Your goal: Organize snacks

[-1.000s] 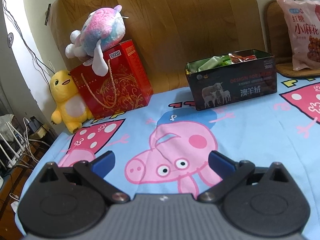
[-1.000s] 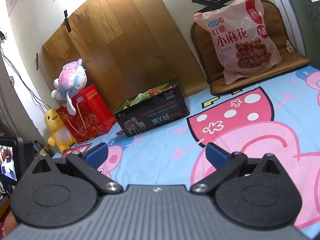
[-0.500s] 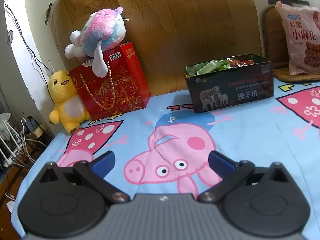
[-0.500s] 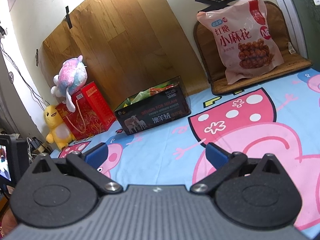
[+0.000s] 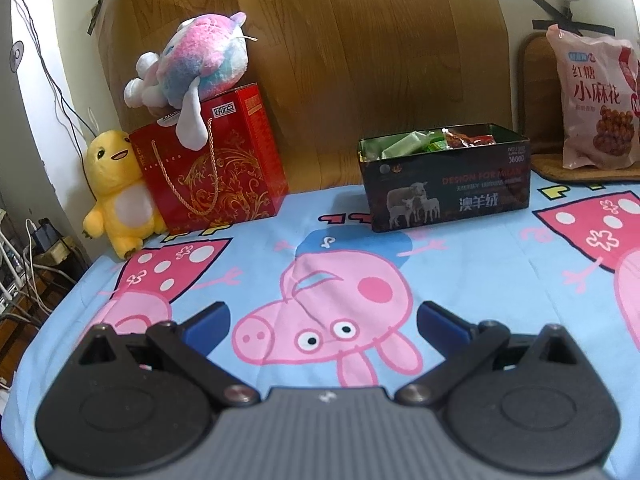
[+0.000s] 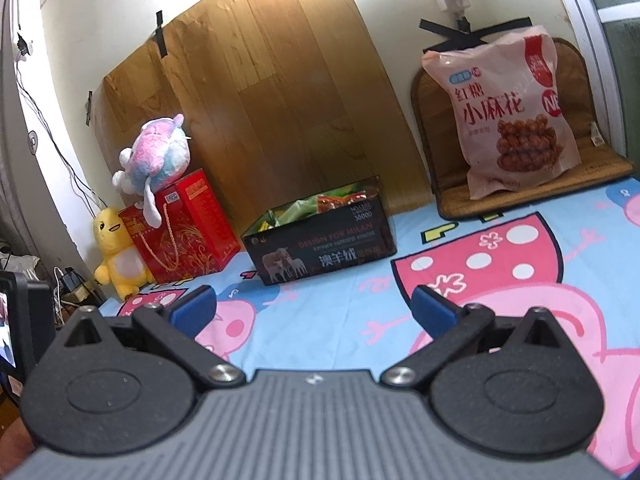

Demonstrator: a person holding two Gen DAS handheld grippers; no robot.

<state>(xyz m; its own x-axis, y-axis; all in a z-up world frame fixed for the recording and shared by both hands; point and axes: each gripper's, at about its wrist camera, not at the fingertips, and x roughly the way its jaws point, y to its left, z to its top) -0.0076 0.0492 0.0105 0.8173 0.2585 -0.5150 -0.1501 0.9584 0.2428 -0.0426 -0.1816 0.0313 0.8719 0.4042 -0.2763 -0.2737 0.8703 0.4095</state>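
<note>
A black open box (image 5: 448, 188) with sheep printed on its side stands at the back of the blue cartoon cloth (image 5: 460, 264), filled with green and red snack packets (image 5: 412, 145). It also shows in the right wrist view (image 6: 320, 244). A big pink snack bag (image 6: 516, 112) leans upright on a brown mat at the back right, also visible in the left wrist view (image 5: 596, 100). My left gripper (image 5: 324, 320) is open and empty, low over the cloth, well short of the box. My right gripper (image 6: 314, 306) is open and empty, also short of the box.
A red gift bag (image 5: 212, 164) with a pastel plush toy (image 5: 196, 68) on top and a yellow plush duck (image 5: 116, 188) stand at the back left. A wooden board (image 5: 340, 48) leans on the wall behind. Cables lie beyond the left edge of the cloth (image 5: 24, 264). A screen (image 6: 16, 328) sits at far left.
Both grippers have drawn back a little and tilted up, so the box and bag look slightly farther away. Both stay open and empty.
</note>
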